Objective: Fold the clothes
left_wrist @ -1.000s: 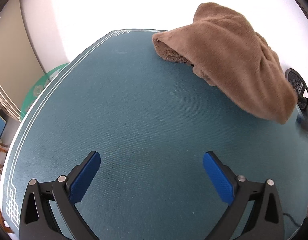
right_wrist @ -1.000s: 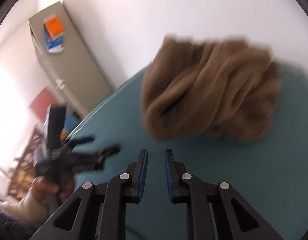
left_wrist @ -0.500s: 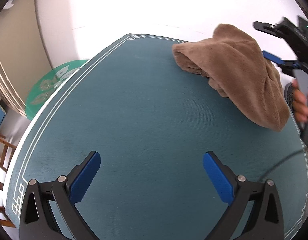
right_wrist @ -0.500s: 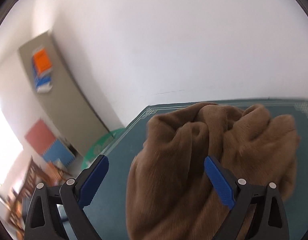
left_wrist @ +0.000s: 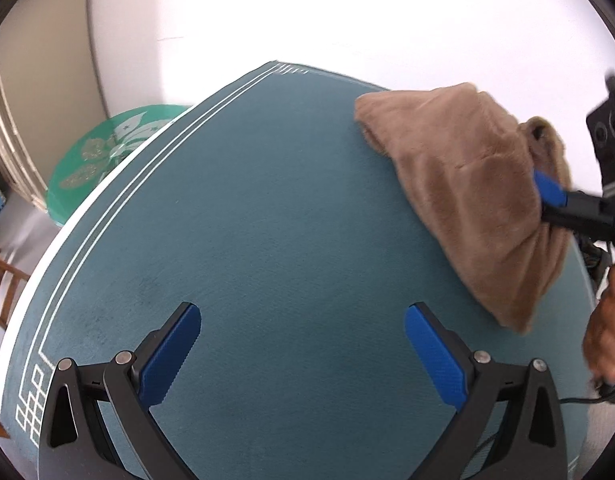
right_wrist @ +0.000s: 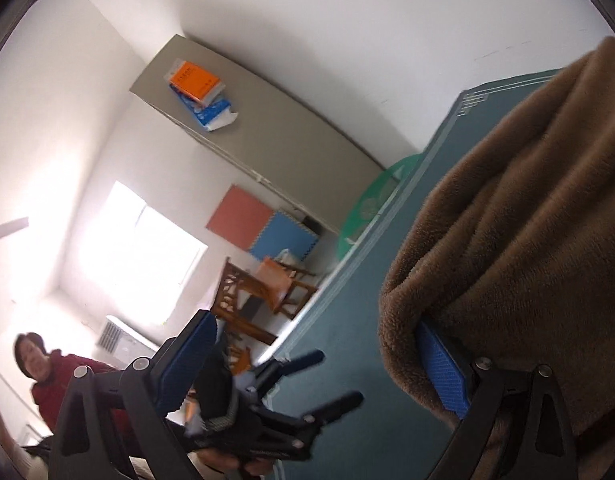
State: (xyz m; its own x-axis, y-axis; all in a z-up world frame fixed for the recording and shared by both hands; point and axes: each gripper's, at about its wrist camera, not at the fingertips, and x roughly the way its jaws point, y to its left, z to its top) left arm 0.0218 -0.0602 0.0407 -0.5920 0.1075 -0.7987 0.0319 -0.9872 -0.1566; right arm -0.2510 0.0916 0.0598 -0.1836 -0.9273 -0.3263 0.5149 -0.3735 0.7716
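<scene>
The teal table (left_wrist: 267, 240) filled most of the left wrist view, and the brown fleece garment (left_wrist: 475, 184) lay bunched near its far right corner, its long line running from the far edge back toward the near right side.

The right gripper (right_wrist: 319, 364) was plainly the nearer one: it stood right against the heap, jaws spread wide after just springing open, one blue pad pushed under a fold of the cloth (right_wrist: 507, 260) and the other out in the air on the table's open side. Nothing was pinched yet.

The left gripper (left_wrist: 303, 344) hung over bare tabletop, wide open and empty, with the garment well off ahead and to its right.

Only the left view showed the whole heap and the right gripper's finger (left_wrist: 549, 190) against its side. Only the right view showed how the fold draped over the pad (right_wrist: 443, 368).
</scene>
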